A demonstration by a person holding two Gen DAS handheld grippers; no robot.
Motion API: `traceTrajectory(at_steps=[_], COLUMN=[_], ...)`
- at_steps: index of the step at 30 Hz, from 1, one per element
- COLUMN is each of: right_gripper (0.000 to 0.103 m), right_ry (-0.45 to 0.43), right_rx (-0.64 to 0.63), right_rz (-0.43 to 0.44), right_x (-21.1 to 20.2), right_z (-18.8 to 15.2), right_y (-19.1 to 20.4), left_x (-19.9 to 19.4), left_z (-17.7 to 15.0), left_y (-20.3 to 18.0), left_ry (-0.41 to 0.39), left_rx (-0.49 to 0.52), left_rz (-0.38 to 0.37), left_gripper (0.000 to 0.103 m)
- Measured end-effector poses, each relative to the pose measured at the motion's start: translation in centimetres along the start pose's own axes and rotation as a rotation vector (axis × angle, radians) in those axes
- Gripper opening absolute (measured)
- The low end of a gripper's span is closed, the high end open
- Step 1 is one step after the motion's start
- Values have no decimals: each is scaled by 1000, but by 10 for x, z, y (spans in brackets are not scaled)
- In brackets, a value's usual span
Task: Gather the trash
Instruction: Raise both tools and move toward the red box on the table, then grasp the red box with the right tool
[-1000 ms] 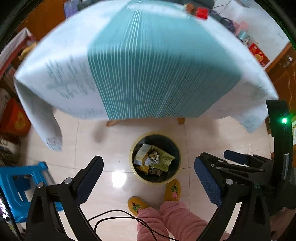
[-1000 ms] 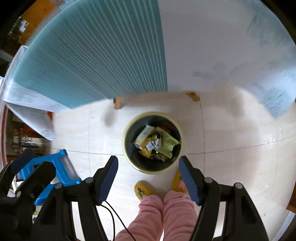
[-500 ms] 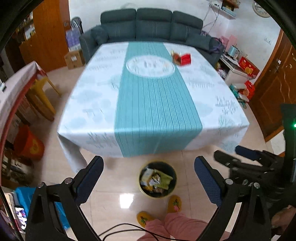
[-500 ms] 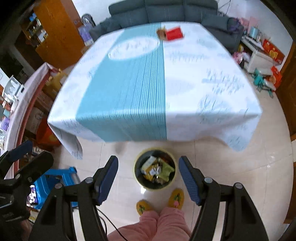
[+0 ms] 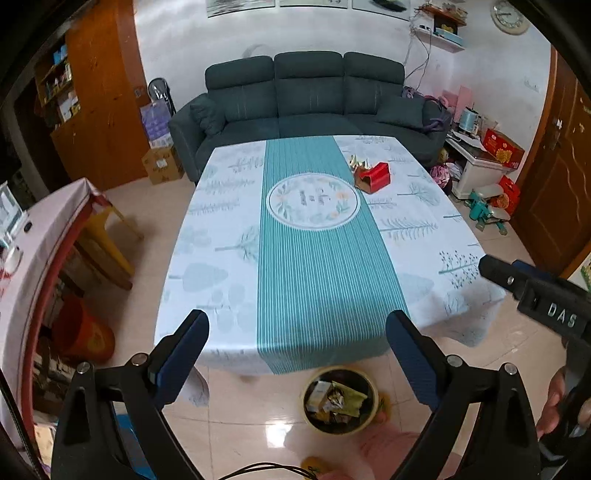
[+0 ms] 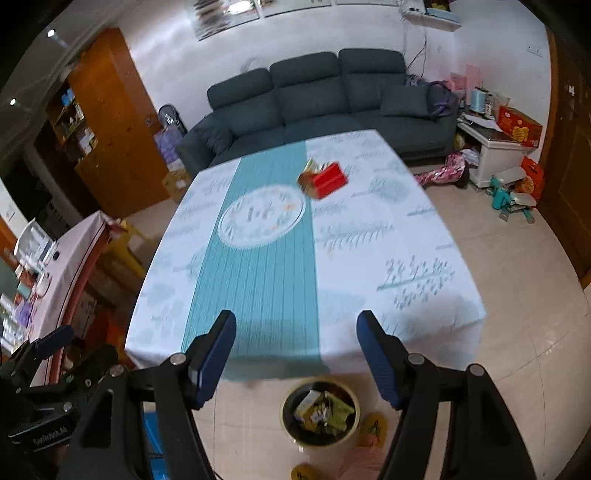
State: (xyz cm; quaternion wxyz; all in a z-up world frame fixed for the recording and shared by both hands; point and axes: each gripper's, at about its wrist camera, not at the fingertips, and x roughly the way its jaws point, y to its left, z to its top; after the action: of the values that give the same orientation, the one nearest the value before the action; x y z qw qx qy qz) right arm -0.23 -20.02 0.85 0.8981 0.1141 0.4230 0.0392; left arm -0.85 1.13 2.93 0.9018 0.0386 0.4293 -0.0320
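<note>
raising: your view has lifted from the bin (image 5: 339,398) below to the tabletop (image 5: 229,258)
tools: left tool (image 5: 297,334) and right tool (image 6: 295,332) wide, empty
trash: red box (image 5: 373,177) far ahead, go next

Home living-dining room, dark three-seat sofa (image 5: 304,90) at top centre against white wall, table with teal-striped tablecloth (image 5: 314,236) mid-frame, wooden cabinet (image 5: 96,107) upper left, wall clock (image 5: 510,15) upper right, tiled floor (image 6: 517,295)
</note>
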Motion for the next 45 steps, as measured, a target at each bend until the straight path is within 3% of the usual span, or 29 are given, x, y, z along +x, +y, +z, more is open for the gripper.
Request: traceTrajectory(at_steps=[10,21,29,34,38,45], right_gripper=[68,68,68,68,80,80], right_ry=[9,185,343,464,493,577], right_rx=[5,32,199,379,403,399], right_rz=[38,136,226,257,195,19], right_x=[56,178,270,323,339,368], right_z=[67,168,218,231,239,244], right_y=[-36,-81,-102,-106,-95,-78], left_x=[59,172,249,273,286,298], left_z=[74,183,230,238,240,247], left_y=[-18,-60,-70,-63,-56,-42], left_ry=[24,132,208,239,252,233], left_rx=[0,-39,-93,-142,-172,-207], left_rz=[10,9,41,63,76,125], left_gripper=[96,96,96,96,96,96])
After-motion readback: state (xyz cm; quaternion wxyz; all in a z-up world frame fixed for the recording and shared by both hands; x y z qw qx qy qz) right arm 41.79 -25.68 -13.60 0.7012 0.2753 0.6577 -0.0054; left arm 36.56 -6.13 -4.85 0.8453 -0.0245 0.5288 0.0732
